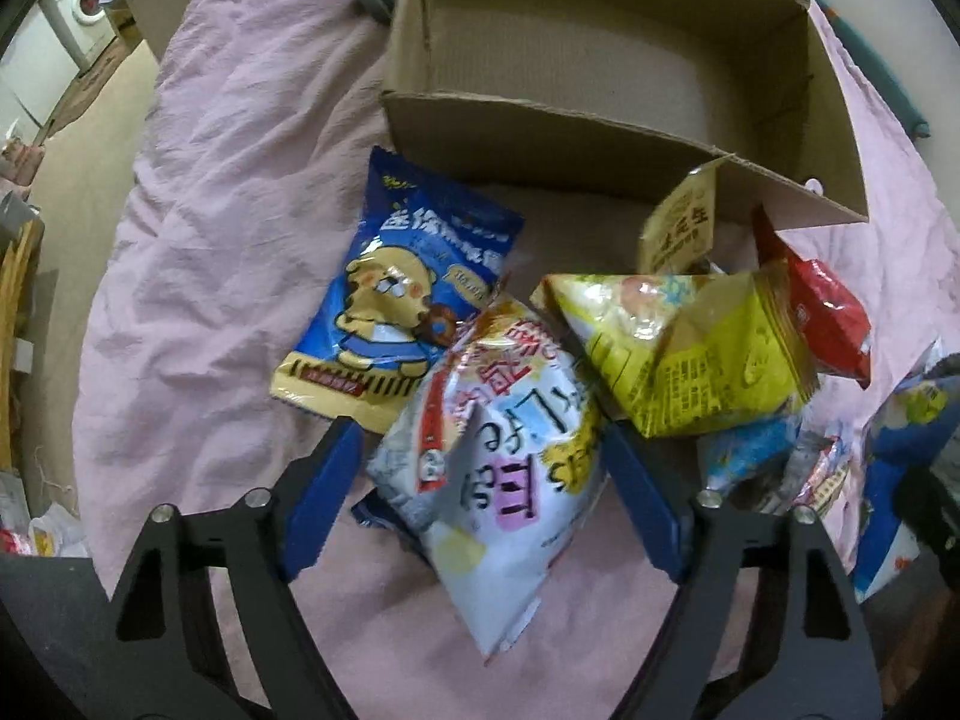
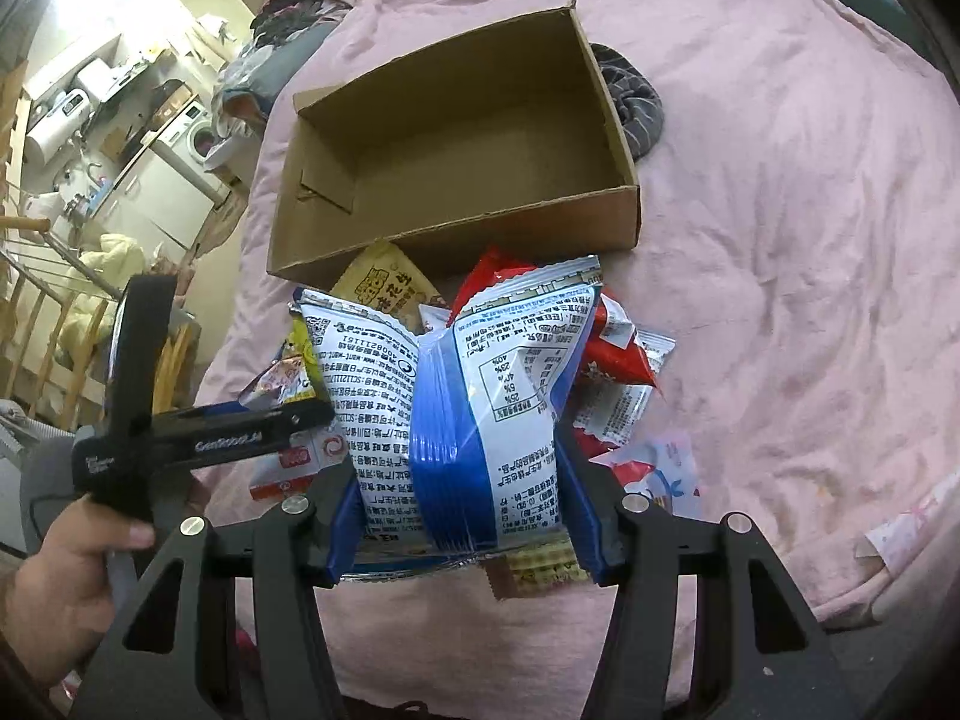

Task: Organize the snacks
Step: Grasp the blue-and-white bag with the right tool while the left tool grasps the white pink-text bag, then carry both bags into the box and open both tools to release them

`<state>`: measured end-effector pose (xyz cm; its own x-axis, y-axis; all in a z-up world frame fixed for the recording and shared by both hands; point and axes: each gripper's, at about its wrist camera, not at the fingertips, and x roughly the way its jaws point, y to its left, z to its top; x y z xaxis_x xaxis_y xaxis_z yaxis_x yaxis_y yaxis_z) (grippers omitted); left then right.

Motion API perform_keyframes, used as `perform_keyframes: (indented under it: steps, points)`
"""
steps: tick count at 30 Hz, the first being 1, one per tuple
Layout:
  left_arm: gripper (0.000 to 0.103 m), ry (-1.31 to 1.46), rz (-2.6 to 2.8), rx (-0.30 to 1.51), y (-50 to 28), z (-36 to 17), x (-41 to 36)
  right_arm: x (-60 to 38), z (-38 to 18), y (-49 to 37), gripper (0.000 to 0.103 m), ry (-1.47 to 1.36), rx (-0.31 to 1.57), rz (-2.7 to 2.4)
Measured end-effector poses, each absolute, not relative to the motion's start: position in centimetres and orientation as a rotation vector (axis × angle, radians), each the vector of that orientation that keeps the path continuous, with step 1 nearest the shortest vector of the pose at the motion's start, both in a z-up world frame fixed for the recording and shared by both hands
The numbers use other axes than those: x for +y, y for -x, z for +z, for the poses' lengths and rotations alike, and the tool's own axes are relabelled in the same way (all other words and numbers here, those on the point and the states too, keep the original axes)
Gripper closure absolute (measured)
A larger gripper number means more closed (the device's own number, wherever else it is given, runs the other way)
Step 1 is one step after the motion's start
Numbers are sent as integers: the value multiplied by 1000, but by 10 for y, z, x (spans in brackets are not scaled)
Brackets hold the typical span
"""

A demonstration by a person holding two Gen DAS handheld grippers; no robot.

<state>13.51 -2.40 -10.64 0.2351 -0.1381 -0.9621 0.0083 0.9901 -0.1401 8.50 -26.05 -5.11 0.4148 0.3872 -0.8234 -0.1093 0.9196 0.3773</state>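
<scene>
right gripper [image 2: 459, 474], clamped on a blue-and-white snack bag [image 2: 456, 396], should be carried level over the cardboard box [image 2: 456, 138] before being released, while left gripper [image 1: 483, 468] is held apart around a white bag [image 1: 498, 462].

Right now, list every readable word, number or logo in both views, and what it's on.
"GenRobot.AI": on the side of the left gripper.
"40%", "25%", "5%": upside down, in the nutrition table on the blue-white bag.
"花生": on the tan pack.
All other print on the snack packs is too small or blurred to read.
</scene>
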Motion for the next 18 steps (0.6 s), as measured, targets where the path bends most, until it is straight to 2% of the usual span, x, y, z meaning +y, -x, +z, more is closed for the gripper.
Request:
perform_keyframes:
  steps: [2,6,8,10,14,18]
  points:
    - [24,88,-111,1324,-137,-105,-30,-263,-53,-87,45,-301,1113,320]
    - [38,81,-139,1329,-138,-105,-41,-261,-54,-89,45,-295,1119,312]
    - [63,82,-149,1323,-137,-102,-43,-259,-55,-89,45,-286,1119,313]
    - [71,78,-161,1310,-135,-95,-44,-258,-56,-90,45,-287,1124,314]
    - [77,120,-163,1285,-124,-83,-37,-259,-56,-90,45,-289,1123,309]
    - [78,153,-160,1245,-106,-63,-20,-258,-57,-91,45,-289,1119,314]
